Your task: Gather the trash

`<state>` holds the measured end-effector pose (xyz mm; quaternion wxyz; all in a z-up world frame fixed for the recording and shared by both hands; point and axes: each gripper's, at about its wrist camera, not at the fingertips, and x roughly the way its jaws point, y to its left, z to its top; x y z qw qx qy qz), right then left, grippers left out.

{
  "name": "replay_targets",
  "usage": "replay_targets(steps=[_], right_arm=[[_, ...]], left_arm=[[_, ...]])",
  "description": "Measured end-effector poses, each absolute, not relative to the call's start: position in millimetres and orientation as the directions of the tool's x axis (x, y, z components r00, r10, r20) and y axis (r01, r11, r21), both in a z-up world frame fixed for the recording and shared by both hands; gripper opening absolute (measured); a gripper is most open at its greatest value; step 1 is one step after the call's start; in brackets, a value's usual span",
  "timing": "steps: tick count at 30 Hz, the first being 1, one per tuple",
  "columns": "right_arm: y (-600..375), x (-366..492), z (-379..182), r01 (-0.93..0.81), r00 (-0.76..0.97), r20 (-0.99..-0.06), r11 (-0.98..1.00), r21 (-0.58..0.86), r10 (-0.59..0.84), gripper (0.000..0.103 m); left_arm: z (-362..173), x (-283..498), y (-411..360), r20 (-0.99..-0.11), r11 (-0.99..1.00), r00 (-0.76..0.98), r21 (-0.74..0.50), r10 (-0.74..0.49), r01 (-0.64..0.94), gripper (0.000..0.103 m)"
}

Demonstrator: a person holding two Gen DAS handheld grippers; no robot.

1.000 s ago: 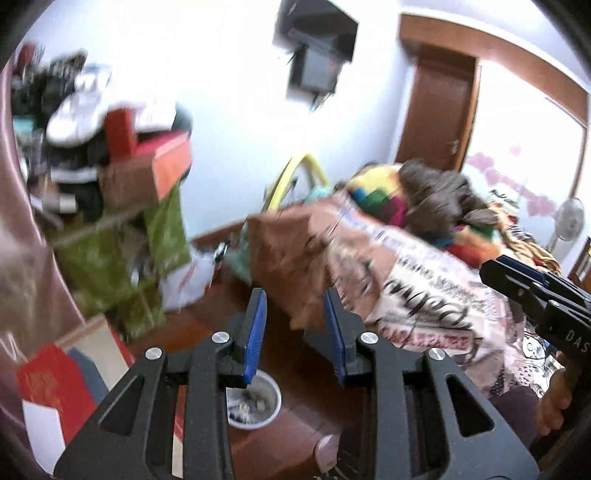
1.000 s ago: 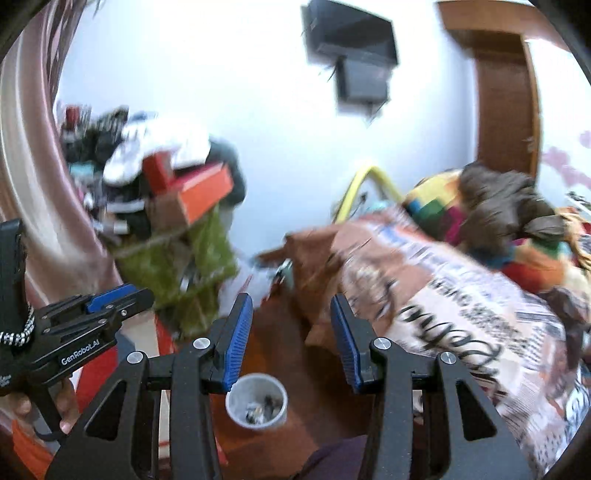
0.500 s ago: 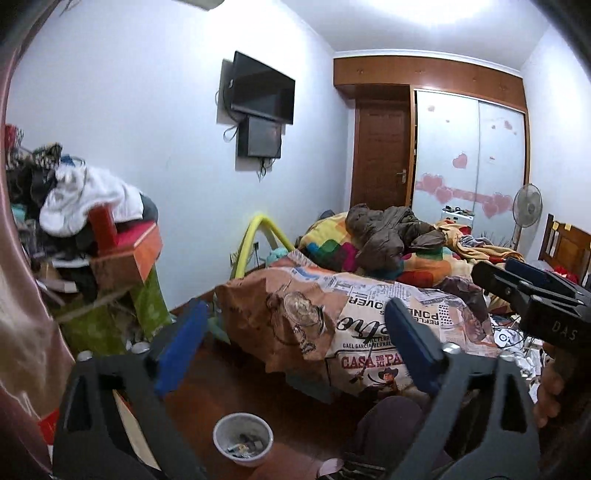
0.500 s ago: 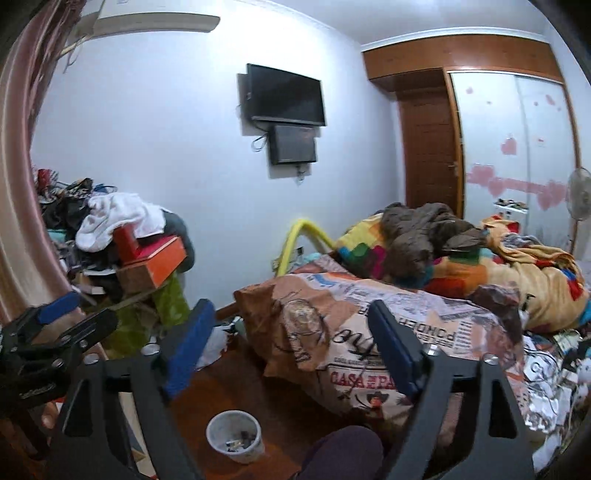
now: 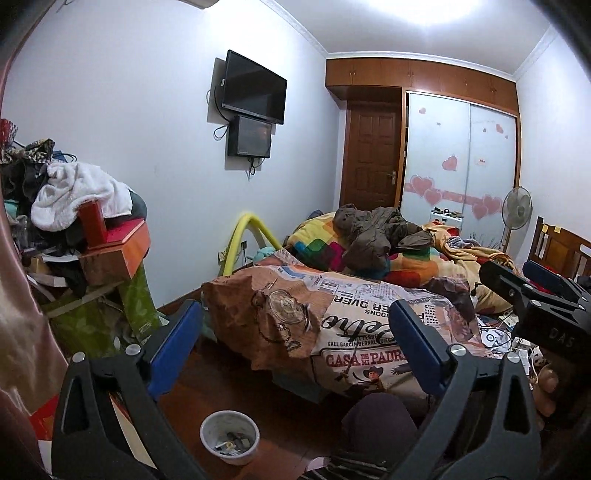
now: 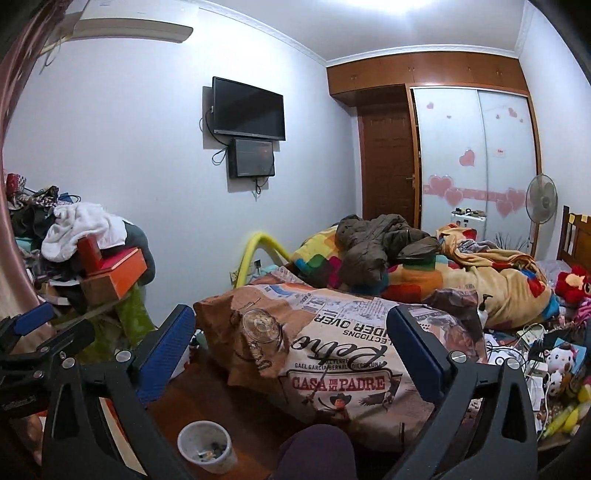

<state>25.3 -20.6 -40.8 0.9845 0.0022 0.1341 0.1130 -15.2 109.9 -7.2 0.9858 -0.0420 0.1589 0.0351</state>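
Fingers of left gripper (image 5: 295,343) spread wide, empty; right gripper (image 6: 291,341) still opening, empty.

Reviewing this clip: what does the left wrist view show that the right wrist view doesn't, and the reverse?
Only the left wrist view shows the right claw from the side, with the person's fingers on its handle. Only the right wrist view shows the red plush toy on the bed, the air conditioner high on the wall, and the left claw. Both show the white cup of scraps on the wooden floor, the wall TV and the printed bedspread.
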Motion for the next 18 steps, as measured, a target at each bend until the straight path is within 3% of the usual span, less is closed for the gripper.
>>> replay_targets(steps=[18], right_arm=[[-30.3, 21.5, -43.4, -0.225, 0.934, -0.275, 0.974, 0.036, 0.225, 0.103]], left_arm=[[-15.7, -8.8, 109.4, -0.343, 0.993, 0.939, -0.096, 0.036, -0.073, 0.101]])
